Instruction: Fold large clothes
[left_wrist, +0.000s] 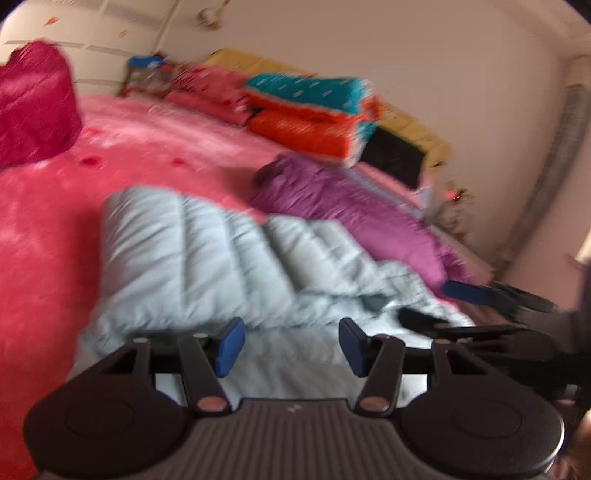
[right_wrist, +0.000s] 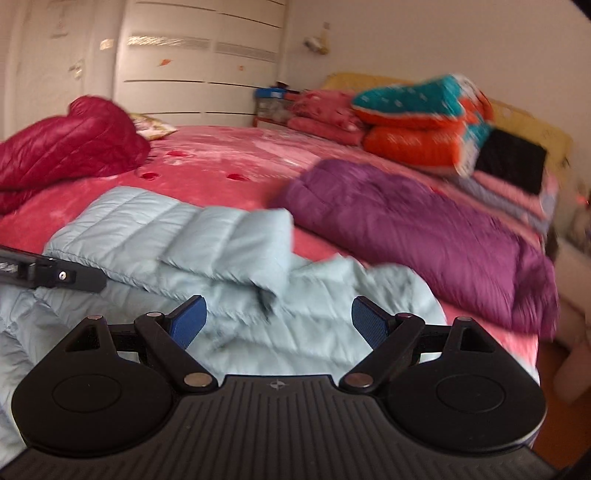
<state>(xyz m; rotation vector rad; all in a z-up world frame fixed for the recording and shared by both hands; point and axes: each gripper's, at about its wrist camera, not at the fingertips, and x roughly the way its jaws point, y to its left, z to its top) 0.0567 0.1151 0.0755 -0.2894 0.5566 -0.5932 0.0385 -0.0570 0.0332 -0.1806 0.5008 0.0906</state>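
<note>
A wide bed covered in a pink plush blanket (right_wrist: 229, 162) fills both views, with pale panelled wardrobe doors (right_wrist: 199, 66) behind it. Across the near part of the bed lies the pale blue quilted down jacket (right_wrist: 207, 254), partly folded: one padded panel is turned back over the rest, and rumpled fabric spreads toward both cameras. Just beside it, on the side toward the wall, lies a purple quilted down jacket (right_wrist: 417, 229), stretched out lengthwise. A dark red quilted down jacket (right_wrist: 66, 147) sits bunched at the far corner of the bed, well apart from the blue one. At the head of the bed a stack of folded bedding in teal and orange (right_wrist: 417, 122) rests next to a pile of pink folded quilts (right_wrist: 325, 110), with a black rectangular cushion (right_wrist: 511, 160) just beside the stack.

The left gripper (left_wrist: 291, 345) hovers above the near edge of the blue jacket, its blue-padded fingers (left_wrist: 231, 345) spread apart with nothing between them. The right gripper (right_wrist: 279, 323) hovers over the rumpled near part of the same jacket, fingers likewise spread and empty. Each gripper body carries a small pale emblem; no lettering can be read, and both views are blurred.
</note>
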